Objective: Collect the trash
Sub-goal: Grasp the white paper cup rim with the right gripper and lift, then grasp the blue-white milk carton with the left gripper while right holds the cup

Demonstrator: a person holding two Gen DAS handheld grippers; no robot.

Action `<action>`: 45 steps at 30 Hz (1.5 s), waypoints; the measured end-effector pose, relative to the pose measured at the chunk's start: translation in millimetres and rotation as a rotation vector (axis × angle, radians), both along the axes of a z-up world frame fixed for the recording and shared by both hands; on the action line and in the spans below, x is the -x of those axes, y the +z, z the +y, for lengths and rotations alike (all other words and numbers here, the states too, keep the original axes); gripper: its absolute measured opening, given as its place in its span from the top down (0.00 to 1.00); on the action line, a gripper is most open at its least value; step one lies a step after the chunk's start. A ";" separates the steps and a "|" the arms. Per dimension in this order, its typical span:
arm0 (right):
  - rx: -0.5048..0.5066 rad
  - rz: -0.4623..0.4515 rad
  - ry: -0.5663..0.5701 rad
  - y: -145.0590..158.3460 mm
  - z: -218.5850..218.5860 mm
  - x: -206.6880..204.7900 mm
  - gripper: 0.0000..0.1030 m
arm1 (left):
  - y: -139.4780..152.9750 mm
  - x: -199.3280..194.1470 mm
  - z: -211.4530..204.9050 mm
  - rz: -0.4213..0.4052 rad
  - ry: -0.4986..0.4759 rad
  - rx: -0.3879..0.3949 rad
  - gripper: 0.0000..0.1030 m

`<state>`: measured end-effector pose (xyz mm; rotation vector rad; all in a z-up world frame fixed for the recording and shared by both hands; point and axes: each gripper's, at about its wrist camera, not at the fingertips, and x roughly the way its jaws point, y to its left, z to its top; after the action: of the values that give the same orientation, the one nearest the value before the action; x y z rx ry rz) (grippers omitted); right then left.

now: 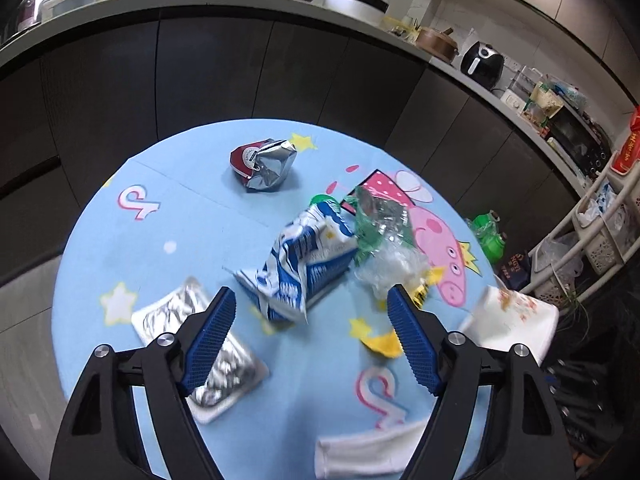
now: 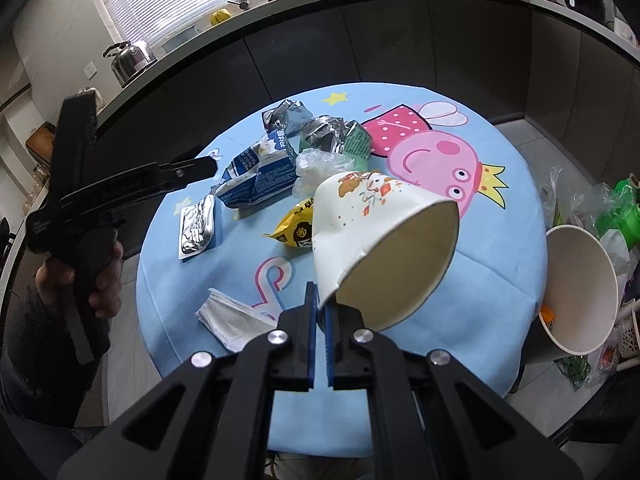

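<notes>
My right gripper [image 2: 319, 300] is shut on the rim of a white paper cup [image 2: 380, 240] with orange print, held tilted above the round blue table [image 2: 500, 280]; the cup also shows in the left wrist view [image 1: 516, 320]. My left gripper [image 1: 310, 304] is open and empty above the table, just in front of a crumpled blue-and-white bag [image 1: 304, 264]; it also shows in the right wrist view [image 2: 208, 166]. Other trash lies on the table: a silver foil pack [image 1: 208, 356], a red-and-silver wrapper [image 1: 264, 164], a green-and-clear plastic wrapper [image 1: 380, 224], a yellow wrapper [image 2: 298, 224] and a white tissue [image 2: 232, 320].
A second large paper cup [image 2: 580, 292] stands beside the table at the right, among plastic bags and a green item [image 2: 624, 212]. Dark cabinets and a cluttered counter [image 1: 240, 0] run behind the table. A white rack [image 1: 600, 216] stands at the right.
</notes>
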<state>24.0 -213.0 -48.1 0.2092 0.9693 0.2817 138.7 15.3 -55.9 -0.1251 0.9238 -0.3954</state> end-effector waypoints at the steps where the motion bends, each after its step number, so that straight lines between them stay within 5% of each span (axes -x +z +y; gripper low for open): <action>1: -0.003 0.000 -0.004 0.2 -1.3 0.3 0.95 | -4.1 -8.5 -0.7 0.021 -0.001 0.010 0.31; 7: -0.017 -0.001 -0.019 0.4 -7.4 2.1 0.95 | -29.4 -44.5 -10.8 0.133 -0.002 0.026 0.48; 15: -0.042 -0.007 -0.022 0.0 -11.2 2.7 0.95 | -37.2 -44.4 -10.5 0.178 0.024 0.057 0.90; 30: -0.110 -0.048 -0.039 13.3 -22.8 0.5 0.95 | 31.7 23.0 -15.4 0.040 0.007 0.077 0.93; 45: -0.118 -0.141 -0.134 40.6 -72.7 8.6 0.95 | 79.2 59.5 -84.0 -0.075 -0.092 0.097 0.94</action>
<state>15.4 -285.6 -7.5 0.3560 0.7963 0.2271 79.2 -68.7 23.3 -0.1553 0.8385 -0.5272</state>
